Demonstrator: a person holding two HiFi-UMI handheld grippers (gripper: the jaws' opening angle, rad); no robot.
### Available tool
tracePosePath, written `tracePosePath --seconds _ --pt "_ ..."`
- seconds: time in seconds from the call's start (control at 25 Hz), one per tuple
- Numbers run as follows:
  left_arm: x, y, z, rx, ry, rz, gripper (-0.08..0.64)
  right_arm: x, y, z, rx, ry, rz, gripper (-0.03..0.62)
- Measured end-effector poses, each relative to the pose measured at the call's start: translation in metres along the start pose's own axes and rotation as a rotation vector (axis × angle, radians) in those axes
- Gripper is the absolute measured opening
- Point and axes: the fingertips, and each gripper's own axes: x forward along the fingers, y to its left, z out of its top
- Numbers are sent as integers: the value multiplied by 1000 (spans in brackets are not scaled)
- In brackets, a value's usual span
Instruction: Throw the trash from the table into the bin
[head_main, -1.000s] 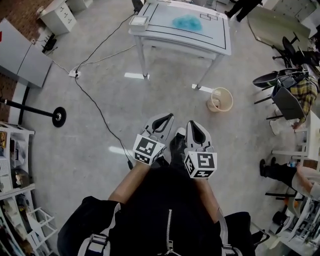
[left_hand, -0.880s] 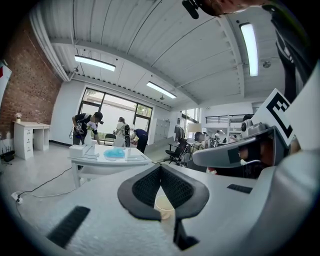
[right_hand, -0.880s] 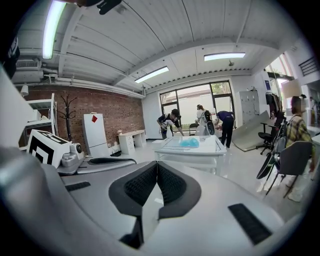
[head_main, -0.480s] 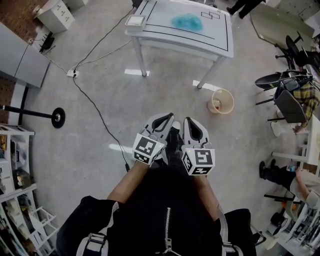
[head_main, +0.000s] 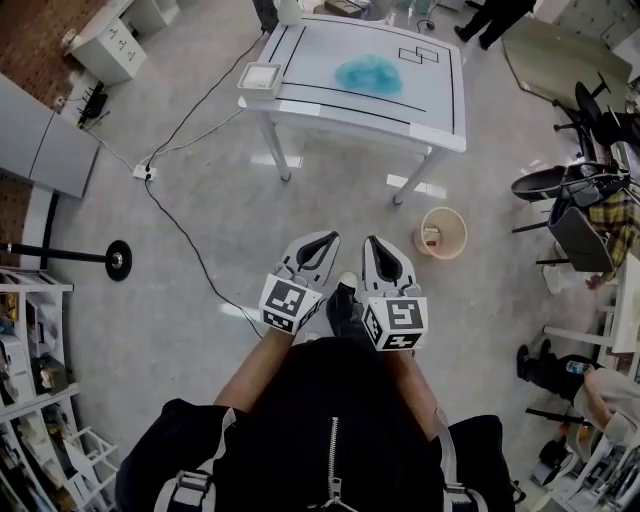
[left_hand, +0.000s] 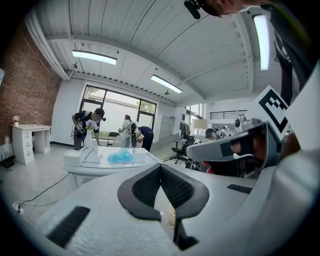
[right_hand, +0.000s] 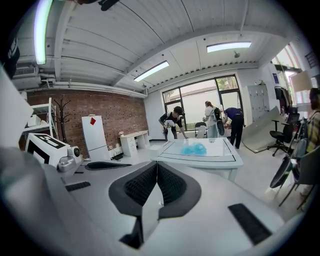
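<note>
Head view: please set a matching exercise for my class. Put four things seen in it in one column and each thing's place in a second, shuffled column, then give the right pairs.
Things
1. blue trash
2. bin
3. white box
4. black cable

Places
A. on the floor, by the table's front right leg
B. at the table's front left corner
C. in the middle of the tabletop
D. trailing across the floor, left of the table

Pairs: 1-C, 2-A, 3-B, 4-D

The white bench (head_main: 432, 95) carries a crumpled blue wad (head_main: 368, 75) near its middle and a white box (head_main: 260, 78) at one corner. On the grey floor (head_main: 150, 300) near the bench stands a round bin (head_main: 441, 232).
</note>
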Motion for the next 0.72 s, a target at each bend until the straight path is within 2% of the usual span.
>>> tracePosePath --seconds 0.36,0.72 --pt "70 34 23 -2 -6 29 5 59 -47 21 20 25 33 11" --pt "128 47 22 8 35 29 5 87 -100 32 45 29 39 11"
